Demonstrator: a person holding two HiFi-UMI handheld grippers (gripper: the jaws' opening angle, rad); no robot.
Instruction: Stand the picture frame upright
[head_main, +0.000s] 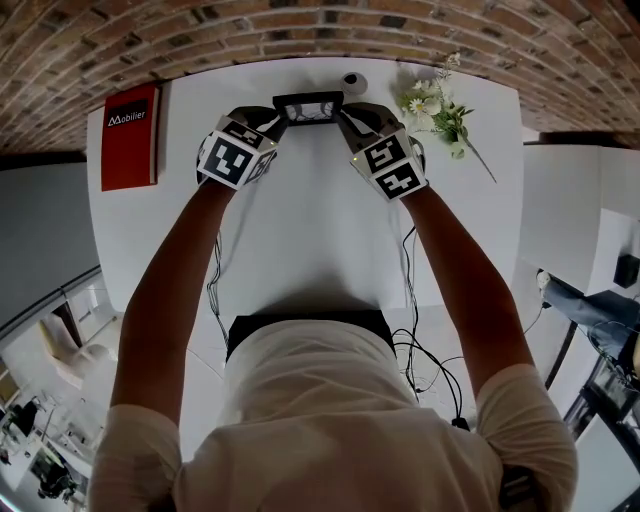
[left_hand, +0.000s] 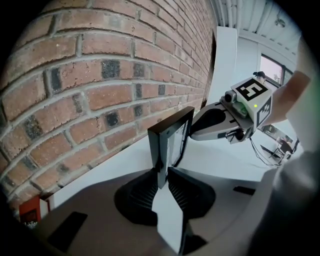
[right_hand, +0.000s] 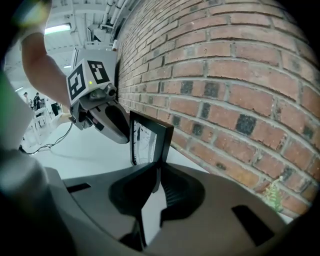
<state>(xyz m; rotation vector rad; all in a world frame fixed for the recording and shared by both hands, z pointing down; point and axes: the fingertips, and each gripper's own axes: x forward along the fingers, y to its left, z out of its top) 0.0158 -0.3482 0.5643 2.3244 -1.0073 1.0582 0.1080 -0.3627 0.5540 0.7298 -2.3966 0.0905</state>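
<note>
A red book (head_main: 130, 135) lies flat at about 10 o'clock on the white bench (head_main: 320, 230), near its left edge and close to the brick wall (head_main: 150, 40).

The left gripper (head_main: 272, 122) comes in from 7 o'clock. In its own view its jaws are closed on the left side edge of the picture frame (head_main: 308, 107), with the ribbed pads pressing on the dark moulding from both sides.

The picture frame stands at 12 o'clock on the bench, between the two grippers and just in front of the wall. In both gripper views the picture frame (left_hand: 169, 142) is upright with its glass facing away from the bricks. Its lower edge is hidden behind the jaws, so whether it rests on the bench I cannot tell.

The right gripper (head_main: 346, 120) comes in from 5 o'clock and grips the opposite side edge, its jaws shut on the moulding in the same way.

A small round object (head_main: 352, 79), possibly a cup, sits just behind the picture frame at 1 o'clock. A bunch of flowers (head_main: 437, 108) lies further right at 2 o'clock, well apart from the picture frame.
</note>
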